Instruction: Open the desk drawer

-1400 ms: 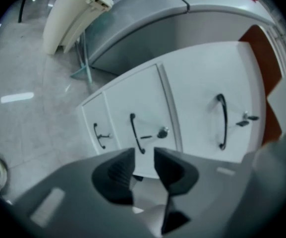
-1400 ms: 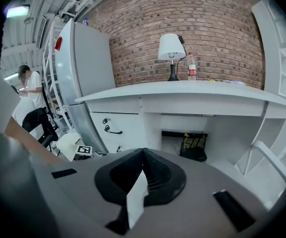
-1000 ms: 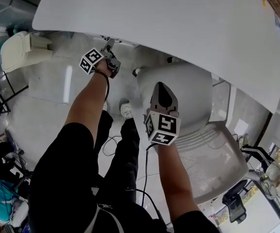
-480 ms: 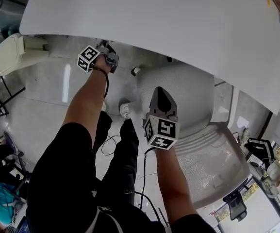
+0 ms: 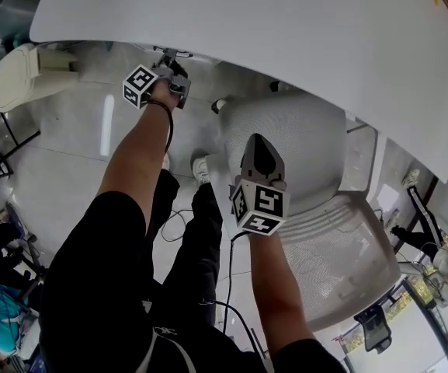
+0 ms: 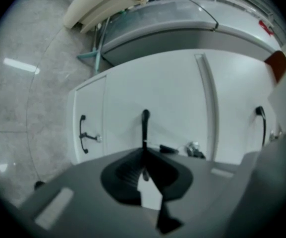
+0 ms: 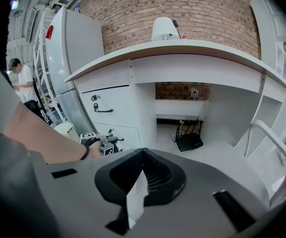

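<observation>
My left gripper (image 5: 171, 68) reaches in under the front edge of the desk (image 5: 286, 22), right up against the drawer (image 6: 172, 93). Its jaws have just been closing. They are now clamped on the drawer's black handle (image 6: 144, 125), and the bar runs straight out ahead of the tips and vanishes between them. The drawer front looks flush with the white fronts on either side of it. To the left of these jaws, in the left gripper view, the next front has its own handle (image 6: 82, 133). Well off to the right there is a third handle (image 6: 260, 123).

My right gripper (image 5: 257, 140) is well apart from the left one. It is drawn back from the desk and hangs over the white chair (image 5: 317, 146), tilted downward. In the right gripper view its jaws (image 7: 143, 152) are together with nothing between them. Ahead of it and to the left I can see my left gripper (image 7: 102, 144) at the drawer, with my forearm leading to it. Straight ahead is the open space under the desk, with a black device (image 7: 188, 142) on the floor and a brick wall (image 7: 182, 9) behind. A person (image 7: 20, 78) stands far off to its left.
</observation>
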`<state>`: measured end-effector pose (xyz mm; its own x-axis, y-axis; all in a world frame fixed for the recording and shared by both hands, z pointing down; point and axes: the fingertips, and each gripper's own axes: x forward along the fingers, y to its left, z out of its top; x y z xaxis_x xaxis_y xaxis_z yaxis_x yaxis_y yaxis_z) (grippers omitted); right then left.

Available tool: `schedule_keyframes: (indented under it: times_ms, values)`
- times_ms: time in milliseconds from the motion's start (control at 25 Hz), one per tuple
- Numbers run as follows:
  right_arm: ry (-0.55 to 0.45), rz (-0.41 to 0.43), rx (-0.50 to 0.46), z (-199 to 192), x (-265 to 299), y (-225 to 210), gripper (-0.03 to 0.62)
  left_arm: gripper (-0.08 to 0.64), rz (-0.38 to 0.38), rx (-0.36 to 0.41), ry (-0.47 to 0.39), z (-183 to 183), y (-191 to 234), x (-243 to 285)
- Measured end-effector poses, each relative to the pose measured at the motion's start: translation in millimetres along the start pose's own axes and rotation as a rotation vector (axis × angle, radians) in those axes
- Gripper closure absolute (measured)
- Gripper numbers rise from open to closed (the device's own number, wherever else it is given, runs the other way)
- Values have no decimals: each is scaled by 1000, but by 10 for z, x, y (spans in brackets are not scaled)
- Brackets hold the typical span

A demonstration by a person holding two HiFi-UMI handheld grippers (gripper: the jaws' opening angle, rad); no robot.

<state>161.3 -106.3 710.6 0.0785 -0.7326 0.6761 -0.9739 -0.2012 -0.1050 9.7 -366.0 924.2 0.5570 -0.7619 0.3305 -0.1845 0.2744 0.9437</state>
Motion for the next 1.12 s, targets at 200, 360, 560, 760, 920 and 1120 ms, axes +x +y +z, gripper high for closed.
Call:
schedule_keyframes:
  times_ms: [200,360,560,760,920,1120]
  values:
    - [-3,4,2,38,-68,62,594,548,19,-15,25,-45,96,-263]
    - [-11,29,-15,116,-100,135,594,548,29,-33,18,-55,200,-502]
    - [-7,60,-28,75,-140,219,594,548,50,-65,-7,-96,316,-805]
    - [6,95,-41,-29,-149,371,594,548,74,-74,5,-114,433,-1105]
    - [19,129,-76,-93,-135,465,594,546,102,-35,32,-115,454,-1131]
    - [34,156,-101,-168,-157,552,594,459,121,46,75,-123,421,-1205]
